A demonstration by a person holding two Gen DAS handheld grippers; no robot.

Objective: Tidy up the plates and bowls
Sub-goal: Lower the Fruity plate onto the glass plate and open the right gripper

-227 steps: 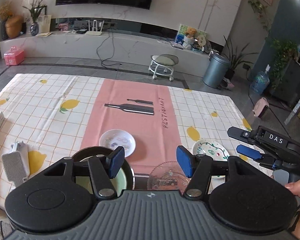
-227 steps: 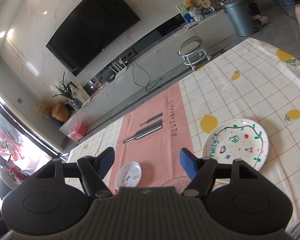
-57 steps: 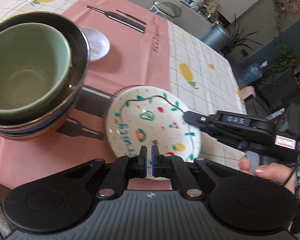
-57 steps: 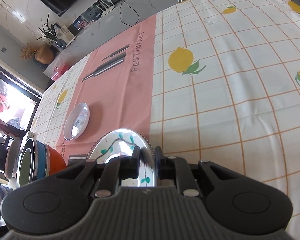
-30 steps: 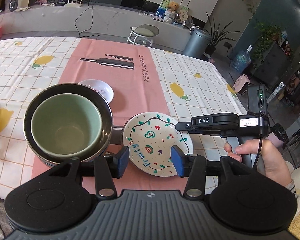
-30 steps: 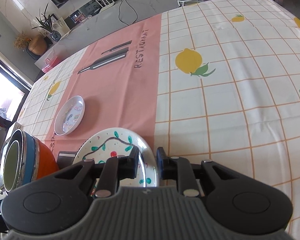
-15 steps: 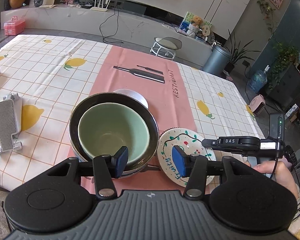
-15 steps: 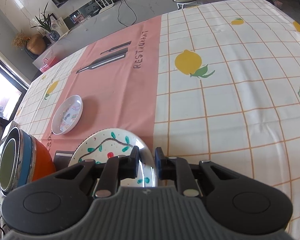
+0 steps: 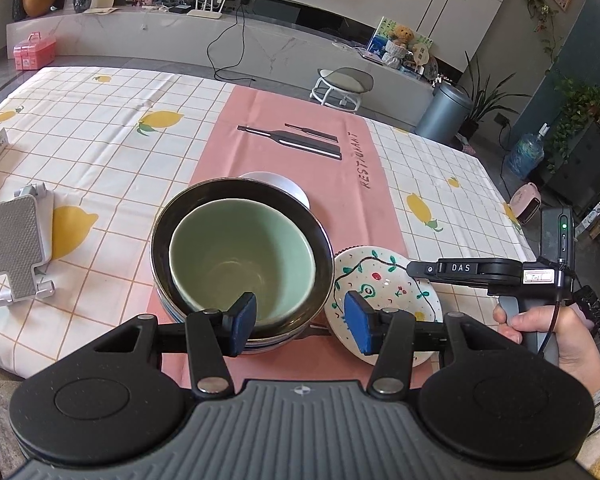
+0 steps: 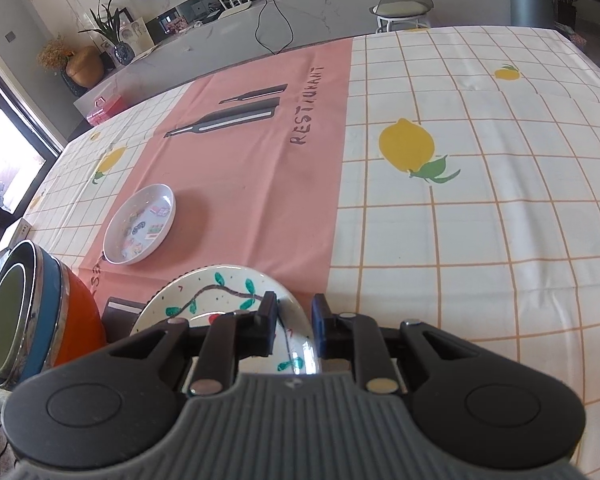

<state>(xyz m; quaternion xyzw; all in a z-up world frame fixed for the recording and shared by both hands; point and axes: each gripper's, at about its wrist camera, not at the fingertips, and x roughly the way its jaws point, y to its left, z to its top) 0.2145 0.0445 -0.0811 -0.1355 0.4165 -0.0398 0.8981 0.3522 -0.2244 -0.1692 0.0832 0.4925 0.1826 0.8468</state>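
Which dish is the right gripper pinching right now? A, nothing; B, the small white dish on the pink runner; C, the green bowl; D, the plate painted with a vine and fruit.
D: the right gripper has its fingers either side of the painted plate's rim, beside the bowl stack.

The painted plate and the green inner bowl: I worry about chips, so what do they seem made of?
The white plate painted with vines and fruit looks like glazed ceramic: glossy highlights, hand-painted pattern, though melamine can't be excluded. The pale green inner bowl also looks like glazed ceramic, with a smooth sheen and thick rim.
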